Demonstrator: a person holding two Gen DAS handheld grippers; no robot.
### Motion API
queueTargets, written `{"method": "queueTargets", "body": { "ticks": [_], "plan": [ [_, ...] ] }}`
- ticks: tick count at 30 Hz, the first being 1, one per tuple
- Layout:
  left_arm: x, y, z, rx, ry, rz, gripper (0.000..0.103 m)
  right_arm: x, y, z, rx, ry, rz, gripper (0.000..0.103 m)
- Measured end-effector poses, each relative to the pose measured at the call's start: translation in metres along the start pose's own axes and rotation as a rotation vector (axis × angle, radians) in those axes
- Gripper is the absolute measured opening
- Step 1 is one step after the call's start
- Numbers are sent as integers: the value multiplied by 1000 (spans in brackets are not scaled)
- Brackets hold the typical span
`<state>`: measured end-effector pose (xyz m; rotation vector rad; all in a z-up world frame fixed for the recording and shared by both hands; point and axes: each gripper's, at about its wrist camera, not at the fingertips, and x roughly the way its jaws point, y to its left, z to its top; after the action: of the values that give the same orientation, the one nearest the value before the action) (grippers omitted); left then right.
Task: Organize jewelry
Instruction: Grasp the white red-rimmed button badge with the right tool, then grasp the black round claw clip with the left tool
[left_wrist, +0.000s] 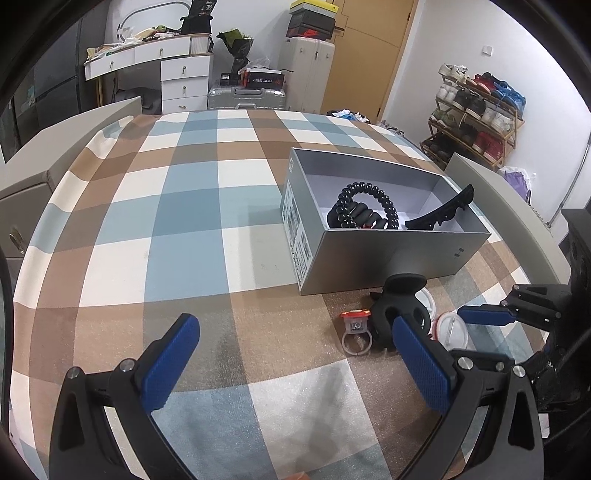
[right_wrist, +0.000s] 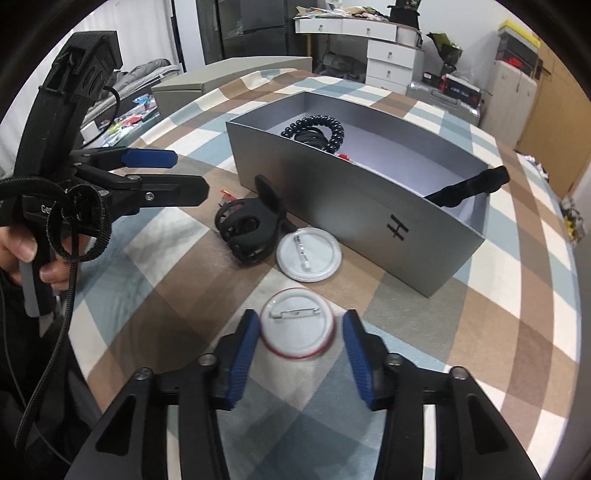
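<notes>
Pads of the right gripper (right_wrist: 300, 354) are set astride a face-down badge (right_wrist: 297, 324) near the silver box (right_wrist: 369, 206), its pin lying left-right; contact cannot be judged. The left gripper (left_wrist: 295, 369) is held wide apart and empty. The badge's near rim is blurred.

Home bedroom, lived-in. Bed (left_wrist: 184, 221) with checked blue, brown and cream cover fills the middle. White dresser (left_wrist: 177, 70) with drawers stands against the far wall, top cluttered. Suitcases (left_wrist: 310, 77) beside it, shoeboxes (left_wrist: 312, 22) stacked on one. Open shoe rack (left_wrist: 476, 118) packed with sneakers by a wooden door (left_wrist: 365, 59). Dark wardrobe (right_wrist: 251, 29) in the corner.
</notes>
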<state>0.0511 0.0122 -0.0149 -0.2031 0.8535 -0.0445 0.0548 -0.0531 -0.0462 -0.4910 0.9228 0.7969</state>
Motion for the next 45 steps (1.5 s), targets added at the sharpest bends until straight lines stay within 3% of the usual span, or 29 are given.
{"method": "queueTargets", "body": {
  "ticks": [17,21,26,31,33,35,37,40,45],
  "plan": [
    [1,-4,-1,10,6,-8,102,-2,-4,-2,-1,0,15,41],
    [2,-6,-1,16,9,-9,102,-13,-13,0,41,-44,41,41],
    [1,-16,-4,47,16,-31,102,-29,-26,3,110,-98,47,41],
    [0,-34,-8,110,24,-98,101,-35,-34,4,140,-119,42,41],
    [0,-40,-10,132,26,-129,87,-37,-34,4,141,-124,38,41],
    [1,-44,-10,148,44,-156,61,-39,-36,5,144,-129,38,41],
    [0,-46,-11,160,38,-181,48,-40,-37,4,146,-132,37,41],
    [-3,-49,-11,166,32,-214,48,-41,-38,4,147,-135,35,41],
    [3,-48,-10,145,38,-199,48,-42,-38,4,143,-136,35,41]
  ]
}}
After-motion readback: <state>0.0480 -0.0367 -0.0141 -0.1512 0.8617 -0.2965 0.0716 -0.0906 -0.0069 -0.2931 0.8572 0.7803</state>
